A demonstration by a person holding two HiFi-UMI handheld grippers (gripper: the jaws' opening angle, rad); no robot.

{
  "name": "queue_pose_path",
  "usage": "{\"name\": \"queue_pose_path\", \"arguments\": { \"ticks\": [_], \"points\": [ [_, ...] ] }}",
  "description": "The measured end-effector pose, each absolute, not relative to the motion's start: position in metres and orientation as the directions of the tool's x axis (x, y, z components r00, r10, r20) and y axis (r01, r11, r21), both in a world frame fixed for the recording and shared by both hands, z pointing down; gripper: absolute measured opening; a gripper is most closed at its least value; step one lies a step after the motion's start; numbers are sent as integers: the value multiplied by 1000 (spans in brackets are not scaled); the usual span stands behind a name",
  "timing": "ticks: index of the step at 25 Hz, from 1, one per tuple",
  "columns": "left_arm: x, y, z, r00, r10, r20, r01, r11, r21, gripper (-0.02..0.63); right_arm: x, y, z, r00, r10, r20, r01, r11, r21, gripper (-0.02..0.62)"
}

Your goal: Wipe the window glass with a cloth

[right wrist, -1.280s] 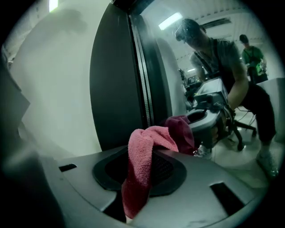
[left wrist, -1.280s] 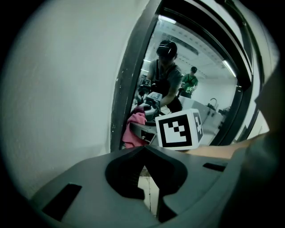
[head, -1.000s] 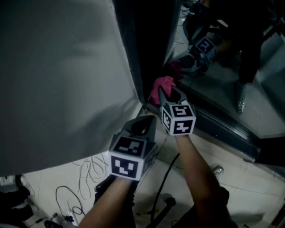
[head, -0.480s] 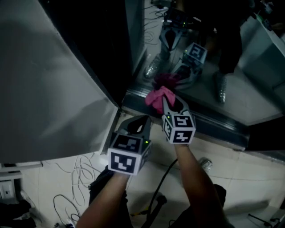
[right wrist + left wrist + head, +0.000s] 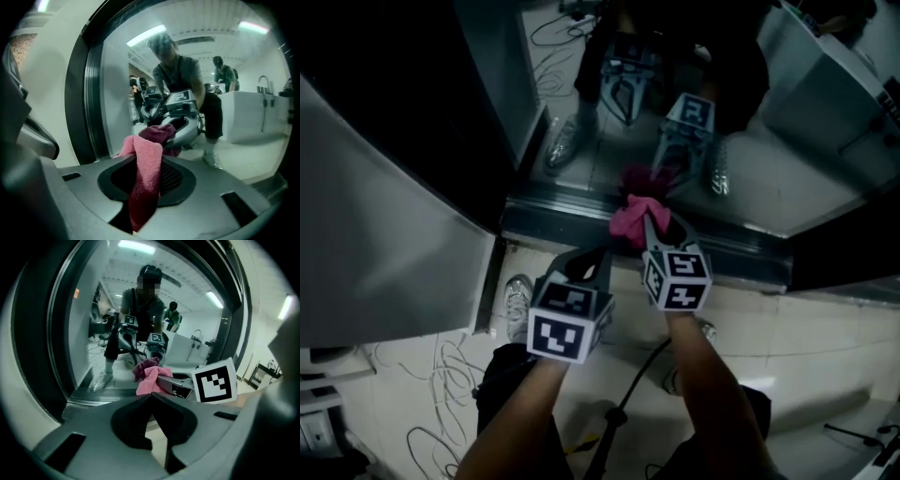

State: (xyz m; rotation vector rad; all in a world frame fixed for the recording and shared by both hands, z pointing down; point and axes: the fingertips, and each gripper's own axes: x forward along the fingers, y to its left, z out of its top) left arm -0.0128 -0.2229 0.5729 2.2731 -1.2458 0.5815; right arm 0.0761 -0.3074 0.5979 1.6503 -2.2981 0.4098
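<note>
A pink cloth [image 5: 631,216] is bunched against the bottom of the window glass [image 5: 750,178], just above the dark lower frame [image 5: 553,217]. My right gripper [image 5: 649,223] is shut on the cloth. In the right gripper view the cloth [image 5: 146,168] hangs between the jaws in front of the glass [image 5: 117,93], and its reflection shows behind it. My left gripper [image 5: 587,260] hovers lower left of the cloth, short of the frame. In the left gripper view its jaws meet with nothing between them, and the cloth [image 5: 151,379] and right gripper cube [image 5: 214,381] lie ahead.
A grey panel [image 5: 375,253] and a dark upright frame [image 5: 412,103] stand at the left. Cables [image 5: 441,375] trail over the pale floor below, near a shoe [image 5: 517,295]. The glass mirrors a person and both grippers.
The right gripper has carried the cloth rightward along the bottom of the glass, away from the upright frame. The left gripper has followed alongside.
</note>
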Motion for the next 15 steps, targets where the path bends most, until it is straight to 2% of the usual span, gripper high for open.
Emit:
{"name": "queue_pose_path", "arguments": {
  "ticks": [15],
  "points": [
    [105, -204, 595, 602, -555, 574, -764, -610, 211, 0, 255, -270, 600, -69, -909, 410, -995, 31, -99, 97]
  ]
}}
